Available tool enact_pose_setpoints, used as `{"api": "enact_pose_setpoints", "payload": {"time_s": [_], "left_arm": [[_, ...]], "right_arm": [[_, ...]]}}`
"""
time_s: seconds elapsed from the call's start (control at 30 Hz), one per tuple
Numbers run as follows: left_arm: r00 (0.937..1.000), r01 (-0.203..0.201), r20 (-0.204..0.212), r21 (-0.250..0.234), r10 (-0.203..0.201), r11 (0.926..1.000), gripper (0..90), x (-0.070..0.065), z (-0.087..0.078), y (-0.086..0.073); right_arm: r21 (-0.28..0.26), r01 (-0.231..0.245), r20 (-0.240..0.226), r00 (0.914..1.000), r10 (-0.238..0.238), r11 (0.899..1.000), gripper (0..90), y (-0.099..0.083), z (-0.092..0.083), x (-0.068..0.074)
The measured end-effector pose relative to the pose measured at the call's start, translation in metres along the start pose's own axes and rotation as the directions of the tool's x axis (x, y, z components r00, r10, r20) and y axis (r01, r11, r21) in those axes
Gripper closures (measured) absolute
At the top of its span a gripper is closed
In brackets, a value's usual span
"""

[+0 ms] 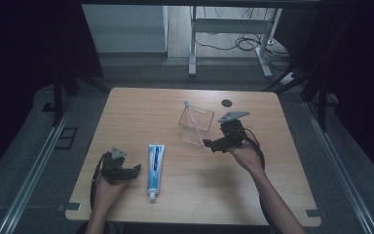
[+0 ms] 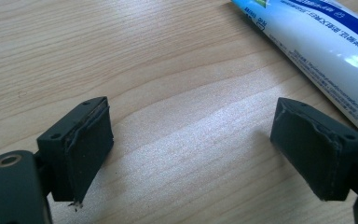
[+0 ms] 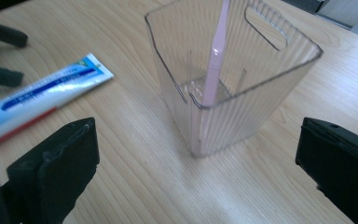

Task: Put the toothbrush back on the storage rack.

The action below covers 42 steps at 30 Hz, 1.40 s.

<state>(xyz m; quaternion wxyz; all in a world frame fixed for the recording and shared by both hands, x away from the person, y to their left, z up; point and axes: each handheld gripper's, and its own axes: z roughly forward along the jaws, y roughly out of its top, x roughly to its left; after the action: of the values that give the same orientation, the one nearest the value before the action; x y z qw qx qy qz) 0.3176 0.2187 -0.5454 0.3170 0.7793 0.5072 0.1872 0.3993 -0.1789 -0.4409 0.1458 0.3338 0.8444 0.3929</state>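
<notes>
- Tabletop [image 1: 126,112]: light wood, carries the clear container, the tube and both grippers. A dark round spot [image 1: 227,103] sits near the far edge, right of centre.
- Toothpaste tube [image 1: 155,168]: lies flat left of centre toward the near edge, cap end pointing at the near edge. White body, blue print, white cap.
- Left gripper [image 1: 137,168]: near the near-left corner, just beside the tube on its left. Jaws spread wide, nothing between them, bare wood in the gap. In the left gripper view the tube [image 2: 326,51] runs past the outside of one jaw, very close; contact can't be told.
- Clear container [image 1: 196,126]: ribbed transparent plastic, squarish, open top, handle cut-out in one wall. Stands upright right of centre, toward the far edge.
- Pink toothbrush [image 1: 192,117]: stands inside the container, leaning, head sticking out above the rim at the far-left corner.
- Right gripper [image 1: 209,145]: just beside the container's near-right corner, jaws wide apart, holding nothing. In the right gripper view the container [image 3: 223,88] sits ahead between the jaws, clear of both pads.
- Nothing lies between the right gripper and the container. The tube is well apart from the container, to its left.
</notes>
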Motion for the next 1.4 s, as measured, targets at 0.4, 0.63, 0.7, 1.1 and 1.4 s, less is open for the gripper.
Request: {"api": "enact_pose_setpoints", "payload": {"time_s": [0.4,0.63,0.7,1.1,1.4], "left_arm": [[1.0000,0.000,0.000,-0.002,0.000,1.0000,12.8,0.000,0.000,0.000],[1.0000,0.000,0.000,0.000,0.000,1.0000,12.8,0.000,0.000,0.000],[1.0000,0.001,0.000,-0.001,-0.001,1.0000,12.8,0.000,0.000,0.000],[1.0000,0.005,-0.002,-0.001,-0.005,1.0000,12.8,0.000,0.000,0.000],[1.0000,0.005,-0.002,-0.002,-0.005,1.0000,12.8,0.000,0.000,0.000]], "right_arm": [[-0.006,-0.045,-0.016,0.9989,0.044,0.999,0.0,-0.018,-0.010,-0.005],[0.001,-0.041,-0.018,0.9990,0.041,0.999,0.0,-0.031,-0.017,-0.006],[0.009,-0.035,-0.016,0.9993,0.035,0.999,0.0,-0.036,-0.019,-0.006],[0.038,-0.049,-0.009,0.9987,0.050,0.998,0.0,-0.062,-0.021,-0.006],[0.039,-0.052,0.005,0.9987,0.052,0.998,0.0,-0.078,-0.023,-0.005]]}}
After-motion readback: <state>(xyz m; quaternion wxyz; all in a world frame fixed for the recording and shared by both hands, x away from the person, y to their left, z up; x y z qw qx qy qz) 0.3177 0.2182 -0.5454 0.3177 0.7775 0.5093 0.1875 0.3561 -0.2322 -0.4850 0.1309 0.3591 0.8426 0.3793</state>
